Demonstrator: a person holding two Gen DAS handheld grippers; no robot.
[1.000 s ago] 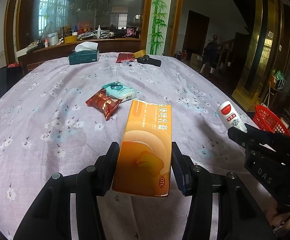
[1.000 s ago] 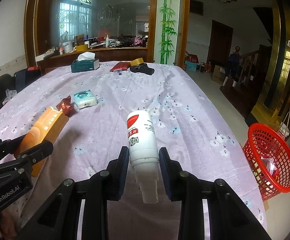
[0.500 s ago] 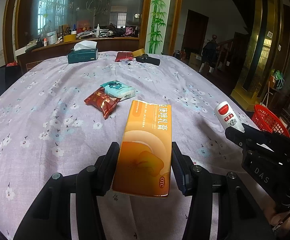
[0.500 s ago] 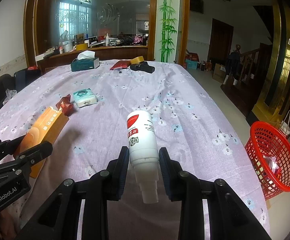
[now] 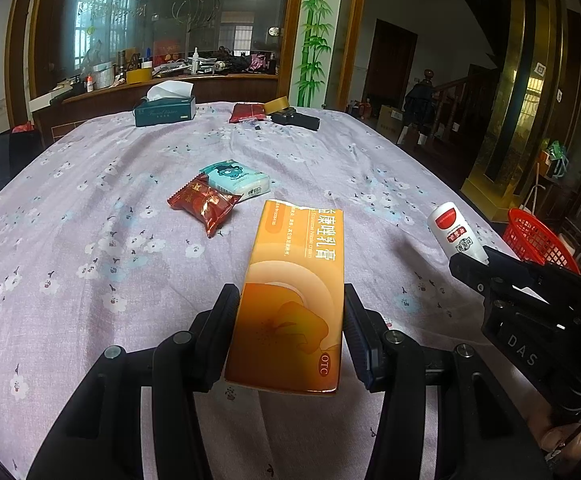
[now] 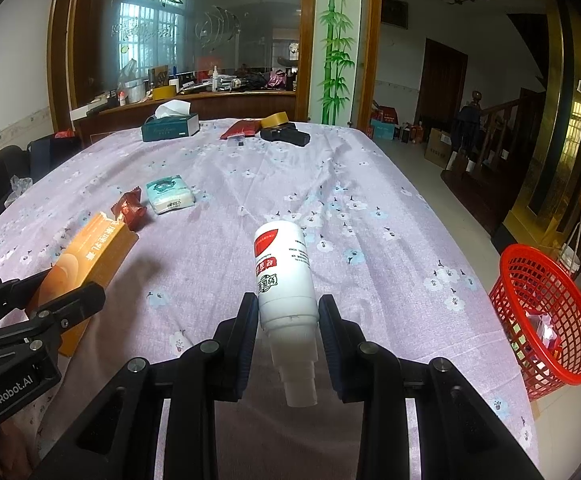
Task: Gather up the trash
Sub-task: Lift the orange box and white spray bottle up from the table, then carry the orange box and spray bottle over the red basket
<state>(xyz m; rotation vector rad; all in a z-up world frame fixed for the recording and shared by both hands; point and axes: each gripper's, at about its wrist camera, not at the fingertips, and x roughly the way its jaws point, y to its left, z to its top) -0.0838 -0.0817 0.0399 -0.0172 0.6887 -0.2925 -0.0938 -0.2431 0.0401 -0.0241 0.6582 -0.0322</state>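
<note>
My left gripper (image 5: 288, 312) is shut on a flat orange box (image 5: 294, 288), held above the lilac flowered tablecloth (image 5: 90, 240). My right gripper (image 6: 288, 322) is shut on a white bottle (image 6: 284, 276) with a red label, its neck pointing back toward the camera. Each gripper shows at the edge of the other's view: the right gripper (image 5: 486, 268) with the bottle (image 5: 452, 234), the left gripper (image 6: 34, 296) with the box (image 6: 90, 256). A red snack wrapper (image 5: 202, 202) and a pale blue tissue pack (image 5: 236, 180) lie mid-table. A red mesh basket (image 6: 546, 316) stands on the floor to the right.
At the table's far end sit a green tissue box (image 5: 164, 112), a red packet (image 5: 246, 113), a tape roll (image 5: 276, 103) and a black object (image 5: 295, 119). A cluttered wooden counter (image 5: 170, 84) runs behind. The table's right edge drops to tiled floor beside the basket.
</note>
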